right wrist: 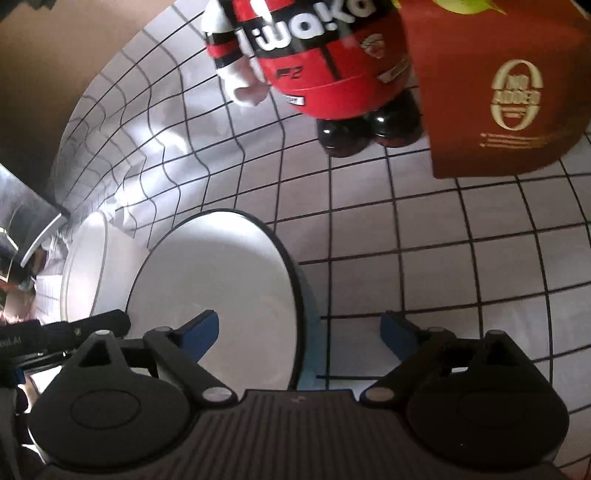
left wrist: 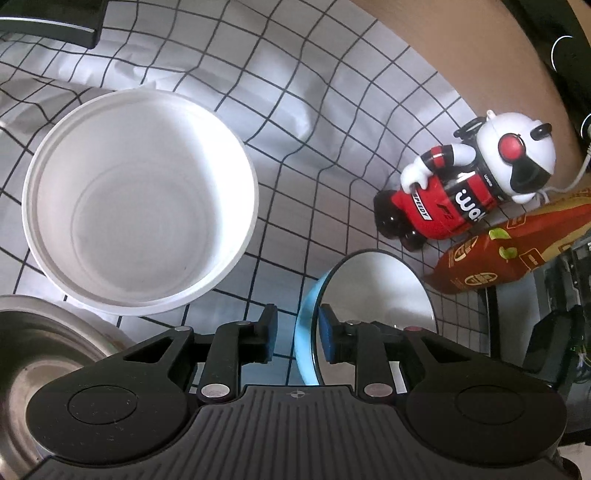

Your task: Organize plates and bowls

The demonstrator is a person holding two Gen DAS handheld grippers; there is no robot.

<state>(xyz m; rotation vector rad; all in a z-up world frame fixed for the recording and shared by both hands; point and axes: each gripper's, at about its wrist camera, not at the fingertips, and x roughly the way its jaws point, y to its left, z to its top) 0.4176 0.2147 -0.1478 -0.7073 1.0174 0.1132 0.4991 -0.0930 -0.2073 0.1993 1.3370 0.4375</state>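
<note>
A light blue bowl [left wrist: 380,291] with a white inside and dark rim sits on the checked cloth. My left gripper [left wrist: 295,336] has its jaws astride the bowl's rim, narrowly apart, with the pads near the wall. The same bowl [right wrist: 221,295] fills the right wrist view. My right gripper [right wrist: 299,332] is wide open, its jaws astride the bowl's right rim without touching. A large white bowl [left wrist: 136,199] stands empty to the left, also seen edge-on in the right wrist view [right wrist: 85,269]. A steel bowl [left wrist: 40,354] is at the lower left.
A red, white and black toy figure [left wrist: 469,188] stands behind the blue bowl, next to a red carton [left wrist: 517,251]. Both loom close in the right wrist view, the toy [right wrist: 332,66] and the carton [right wrist: 506,81]. A dark object [left wrist: 55,22] lies at the far left.
</note>
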